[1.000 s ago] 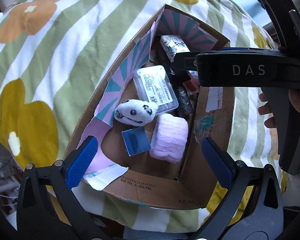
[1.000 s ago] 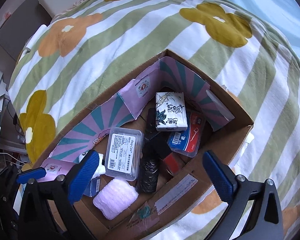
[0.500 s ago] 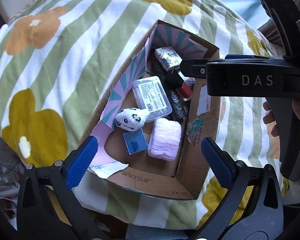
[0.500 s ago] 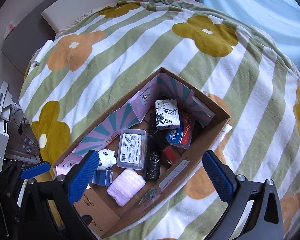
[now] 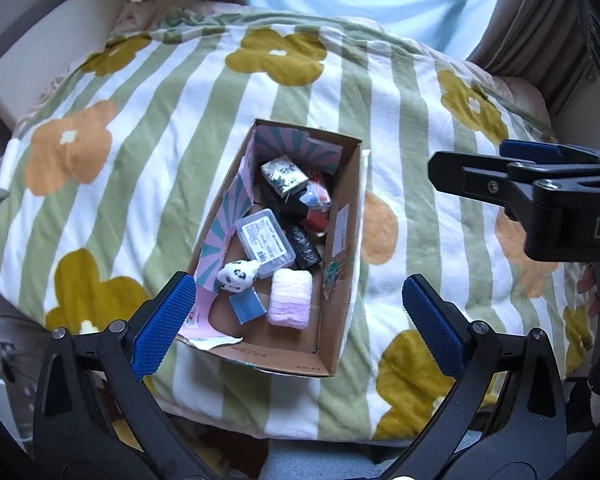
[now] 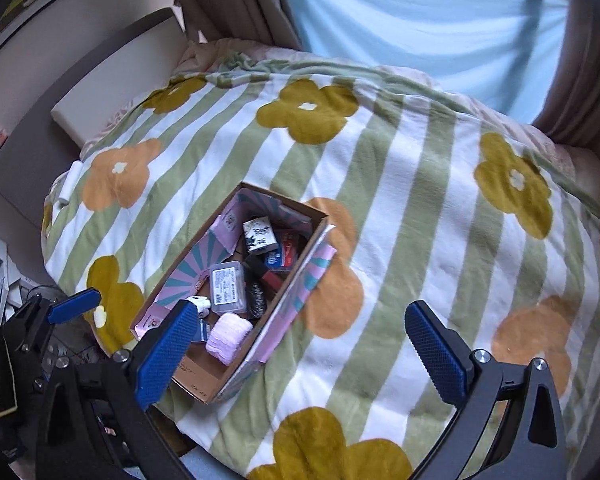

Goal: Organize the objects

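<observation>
A cardboard box (image 5: 341,240) (image 6: 286,284) lies on a flowered, striped blanket. Inside are a pink towel roll (image 5: 291,298) (image 6: 228,334), a panda plush (image 5: 238,276), a clear plastic case (image 5: 266,238) (image 6: 228,288), a small blue box (image 5: 247,306), a tissue pack (image 5: 284,174) (image 6: 260,236) and dark packets. My left gripper (image 5: 300,320) hangs open well above the box's near end, holding nothing. My right gripper (image 6: 300,352) is open and empty, high over the box's right side; it also shows at the right of the left wrist view (image 5: 539,184).
The blanket (image 6: 419,200) covers a bed, with wide bare areas around the box. A padded headboard (image 6: 100,80) stands at the left and curtains (image 6: 419,12) at the back. Cables and clutter lie on the floor at the lower left (image 6: 16,288).
Both grippers have pulled up and back from the box, so it looks much smaller. The right gripper has shifted away to the right. The box's contents have not moved.
</observation>
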Tool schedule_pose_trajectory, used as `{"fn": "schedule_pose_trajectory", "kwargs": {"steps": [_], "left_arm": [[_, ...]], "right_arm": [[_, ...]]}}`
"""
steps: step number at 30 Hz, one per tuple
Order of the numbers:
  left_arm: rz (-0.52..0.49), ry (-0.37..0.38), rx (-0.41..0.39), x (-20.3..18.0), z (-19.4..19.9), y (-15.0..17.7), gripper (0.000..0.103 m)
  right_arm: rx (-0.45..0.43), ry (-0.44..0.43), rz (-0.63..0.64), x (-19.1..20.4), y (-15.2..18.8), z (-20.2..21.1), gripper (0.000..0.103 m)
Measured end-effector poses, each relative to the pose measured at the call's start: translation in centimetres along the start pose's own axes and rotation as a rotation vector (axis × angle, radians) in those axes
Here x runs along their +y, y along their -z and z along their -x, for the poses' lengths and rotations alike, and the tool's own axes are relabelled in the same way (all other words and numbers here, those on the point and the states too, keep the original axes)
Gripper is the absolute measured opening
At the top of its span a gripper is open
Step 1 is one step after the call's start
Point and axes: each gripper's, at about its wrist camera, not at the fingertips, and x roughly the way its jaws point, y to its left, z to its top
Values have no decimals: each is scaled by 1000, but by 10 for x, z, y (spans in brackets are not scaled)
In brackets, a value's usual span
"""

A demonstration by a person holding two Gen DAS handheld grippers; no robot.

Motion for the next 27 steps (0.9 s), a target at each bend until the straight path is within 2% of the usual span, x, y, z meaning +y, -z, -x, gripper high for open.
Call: {"fn": "schedule_pose_trajectory", "kwargs": {"steps": [8, 14, 20, 27], "left_arm": [[-114, 58, -83, -65, 26, -26, 103], [-197, 105, -102, -107, 28, -35, 103], [-244, 114, -122, -131, 28, -28, 103], [-261, 119, -128, -138, 28, -26, 103]], "right_arm": [[-47, 123, -207, -70, 39, 41, 103], [-59, 220, -281, -94, 61, 55, 103], [-77, 244, -342, -106, 73, 63, 103], [-91, 252, -348, -108, 76, 68, 103]]}}
